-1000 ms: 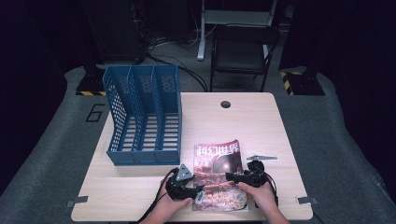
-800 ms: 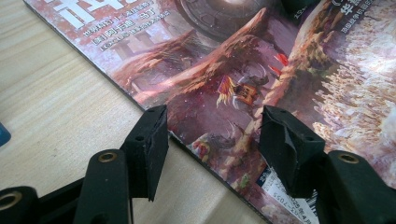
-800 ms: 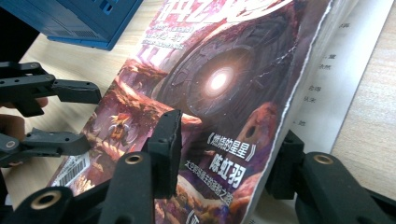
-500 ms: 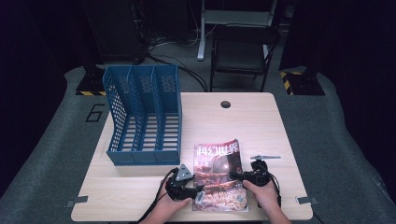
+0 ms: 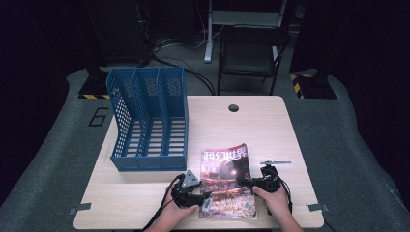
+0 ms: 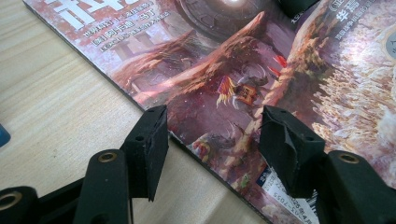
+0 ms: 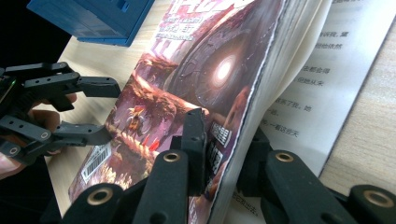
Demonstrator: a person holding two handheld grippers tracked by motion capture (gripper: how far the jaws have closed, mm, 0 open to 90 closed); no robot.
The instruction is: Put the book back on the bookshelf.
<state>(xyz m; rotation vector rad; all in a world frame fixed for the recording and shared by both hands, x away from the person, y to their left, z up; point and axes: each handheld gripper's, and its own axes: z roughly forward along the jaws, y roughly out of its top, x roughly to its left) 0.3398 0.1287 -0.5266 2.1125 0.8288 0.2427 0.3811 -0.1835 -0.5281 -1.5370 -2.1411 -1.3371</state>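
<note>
We work on the magazine (image 5: 227, 181) at the near edge of the table (image 5: 270, 130), in front of the blue file rack (image 5: 147, 118). Our right gripper (image 7: 224, 154) has just been closing and now pinches the page edge, lifting it. Our left gripper (image 6: 212, 140) stands wide over the spine edge, holding nothing. We should steady that spine with the left, then raise both sides together so no pages slip loose.

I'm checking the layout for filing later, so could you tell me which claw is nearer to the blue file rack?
Left. The left claw sits by the magazine's left edge, just below the blue file rack; the right claw grips the magazine's far side.
</note>
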